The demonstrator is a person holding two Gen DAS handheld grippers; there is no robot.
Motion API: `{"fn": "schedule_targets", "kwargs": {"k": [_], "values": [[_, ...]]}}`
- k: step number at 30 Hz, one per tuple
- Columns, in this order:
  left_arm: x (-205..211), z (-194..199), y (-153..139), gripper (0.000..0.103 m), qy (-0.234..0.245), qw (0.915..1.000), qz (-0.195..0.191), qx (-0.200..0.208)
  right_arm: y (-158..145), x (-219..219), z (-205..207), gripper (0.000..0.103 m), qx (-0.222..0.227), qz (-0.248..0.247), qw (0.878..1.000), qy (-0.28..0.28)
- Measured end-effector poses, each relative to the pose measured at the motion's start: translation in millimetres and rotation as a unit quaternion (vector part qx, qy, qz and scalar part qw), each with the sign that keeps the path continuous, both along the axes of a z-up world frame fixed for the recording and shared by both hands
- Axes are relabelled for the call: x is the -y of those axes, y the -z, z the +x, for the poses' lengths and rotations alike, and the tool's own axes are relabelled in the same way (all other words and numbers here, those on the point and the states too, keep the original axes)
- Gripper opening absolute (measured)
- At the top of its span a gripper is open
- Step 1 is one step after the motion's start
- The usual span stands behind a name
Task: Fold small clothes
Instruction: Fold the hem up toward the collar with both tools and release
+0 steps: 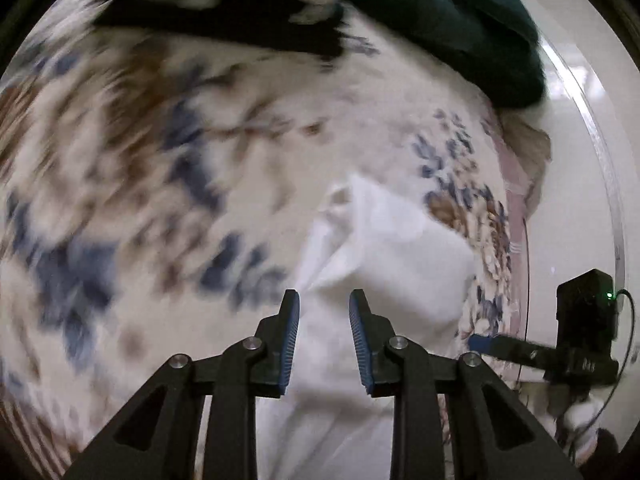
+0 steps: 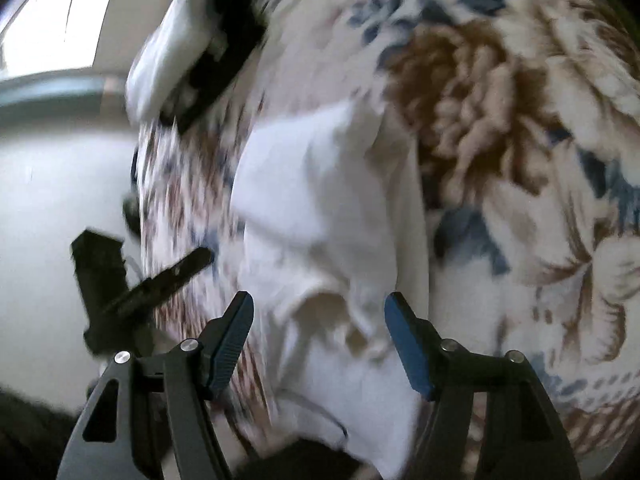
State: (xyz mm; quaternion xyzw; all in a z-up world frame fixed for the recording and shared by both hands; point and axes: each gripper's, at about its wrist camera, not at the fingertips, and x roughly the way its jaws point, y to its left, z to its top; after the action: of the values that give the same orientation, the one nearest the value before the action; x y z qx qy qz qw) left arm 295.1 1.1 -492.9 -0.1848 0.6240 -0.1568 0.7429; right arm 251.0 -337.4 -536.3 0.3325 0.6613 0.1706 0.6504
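A small white garment point(image 1: 384, 264) lies crumpled on a floral blanket point(image 1: 160, 168). My left gripper point(image 1: 324, 300) is open, its blue pads just above the garment's near part, holding nothing. In the right wrist view the same white garment point(image 2: 320, 208) lies ahead, and my right gripper point(image 2: 320, 304) is wide open over it, empty. The right gripper also shows at the right edge of the left wrist view point(image 1: 480, 342). The left gripper shows at the left of the right wrist view point(image 2: 200, 258). Both views are motion-blurred.
A dark green cloth point(image 1: 460, 24) and a black-and-white garment point(image 1: 240, 12) lie at the far end of the blanket. The black-and-white garment also shows in the right wrist view point(image 2: 192, 52). A pale floor point(image 1: 576, 152) lies beyond the blanket's right edge.
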Motion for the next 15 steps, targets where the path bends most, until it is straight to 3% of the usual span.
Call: {"fn": "schedule_targets", "kwargs": {"k": [3, 6, 8, 12, 15], "values": [[32, 7, 11, 0.023, 0.057, 0.9980, 0.022, 0.015, -4, -18, 3, 0.058, 0.038, -0.010, 0.999, 0.013], [45, -18, 31, 0.023, 0.103, 0.9936, 0.044, -0.011, -1, -37, -5, 0.050, 0.050, -0.014, 0.999, 0.013], [41, -44, 43, 0.023, 0.121, 0.9901, 0.063, -0.035, 10, -47, -15, 0.044, 0.023, -0.040, 0.999, 0.002], [26, -87, 51, 0.023, 0.141, 0.9837, 0.079, -0.080, 39, -59, -58, 0.044, -0.054, -0.043, 0.997, -0.041], [15, -95, 44, 0.023, 0.139, 0.9831, 0.075, -0.093, 33, -55, -78, 0.044, -0.067, -0.040, 0.995, -0.055]]}}
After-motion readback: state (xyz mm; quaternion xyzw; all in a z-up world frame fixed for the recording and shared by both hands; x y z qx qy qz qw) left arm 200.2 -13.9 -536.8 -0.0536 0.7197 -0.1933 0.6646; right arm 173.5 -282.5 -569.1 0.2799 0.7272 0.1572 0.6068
